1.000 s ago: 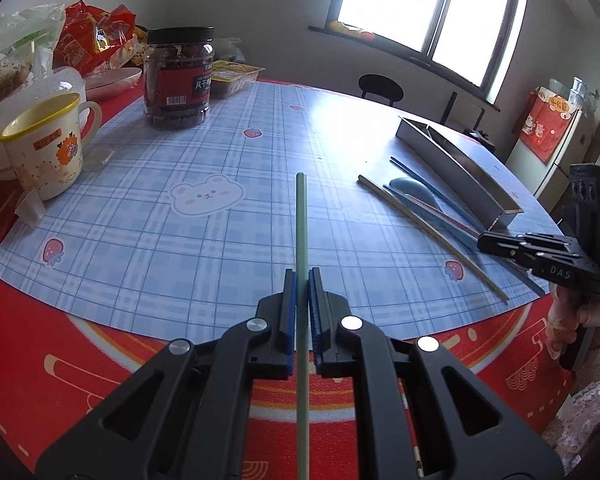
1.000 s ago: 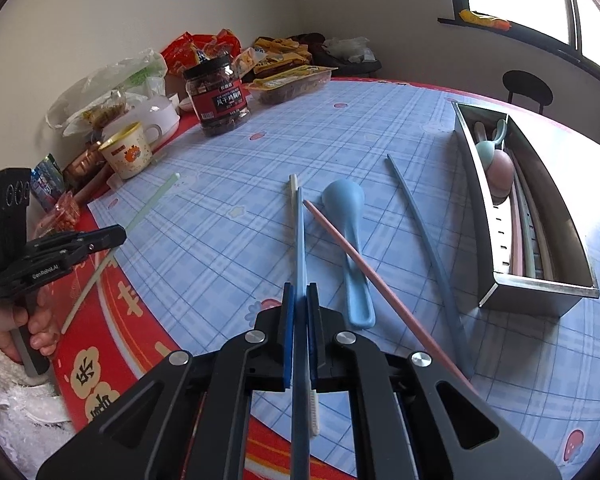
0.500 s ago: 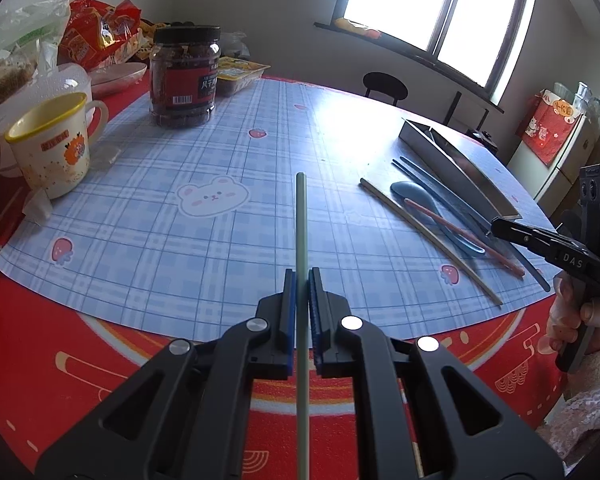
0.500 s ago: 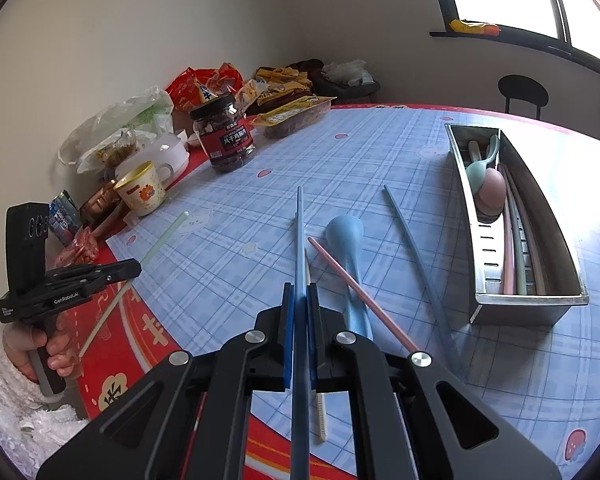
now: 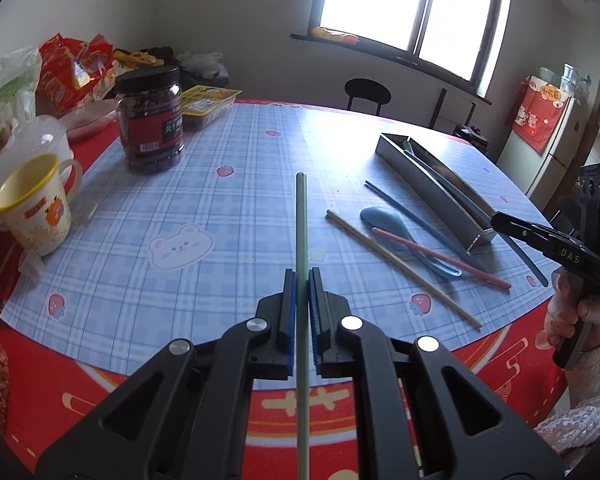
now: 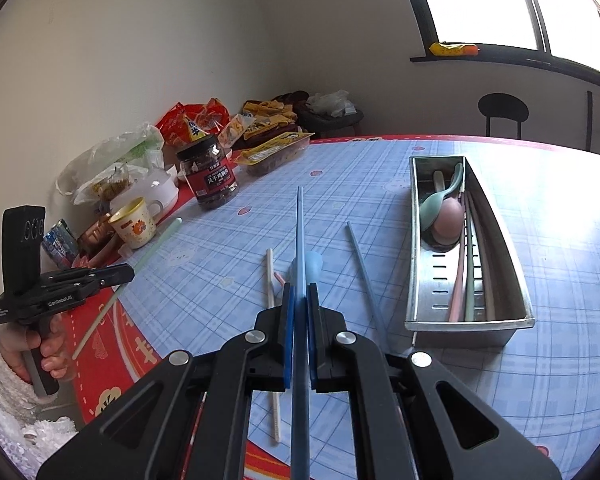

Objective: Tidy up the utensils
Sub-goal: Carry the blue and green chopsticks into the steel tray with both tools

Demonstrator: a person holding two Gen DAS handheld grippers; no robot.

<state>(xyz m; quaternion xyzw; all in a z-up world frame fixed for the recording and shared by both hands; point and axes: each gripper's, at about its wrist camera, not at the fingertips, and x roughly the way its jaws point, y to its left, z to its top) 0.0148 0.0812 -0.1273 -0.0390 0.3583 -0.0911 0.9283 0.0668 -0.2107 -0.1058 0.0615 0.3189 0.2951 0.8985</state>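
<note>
My left gripper point(image 5: 302, 276) is shut on a pale green chopstick point(image 5: 301, 220), held above the blue checked mat. My right gripper point(image 6: 299, 292) is shut on a blue chopstick point(image 6: 299, 232), lifted above the mat. The steel utensil tray point(image 6: 512, 256) lies on the right and holds a green spoon point(image 6: 436, 204), a pink spoon and several chopsticks. On the mat lie a blue spoon point(image 5: 384, 220), a pink chopstick point(image 5: 440, 256), a beige chopstick point(image 5: 400, 268) and a dark blue chopstick point(image 6: 366, 276). The right gripper also shows in the left wrist view point(image 5: 500, 220), and the left gripper in the right wrist view point(image 6: 128, 274).
A yellow-rimmed mug point(image 5: 36, 208), a dark jar with a red label point(image 5: 150, 120), snack bags point(image 5: 76, 68) and a food tray point(image 5: 208, 104) crowd the far left of the red round table point(image 5: 100, 384). A black stool point(image 5: 367, 92) stands beyond it.
Both grippers have risen. The right gripper has lifted the blue chopstick off the mat and away from the other utensils. The left gripper still holds the green chopstick.
</note>
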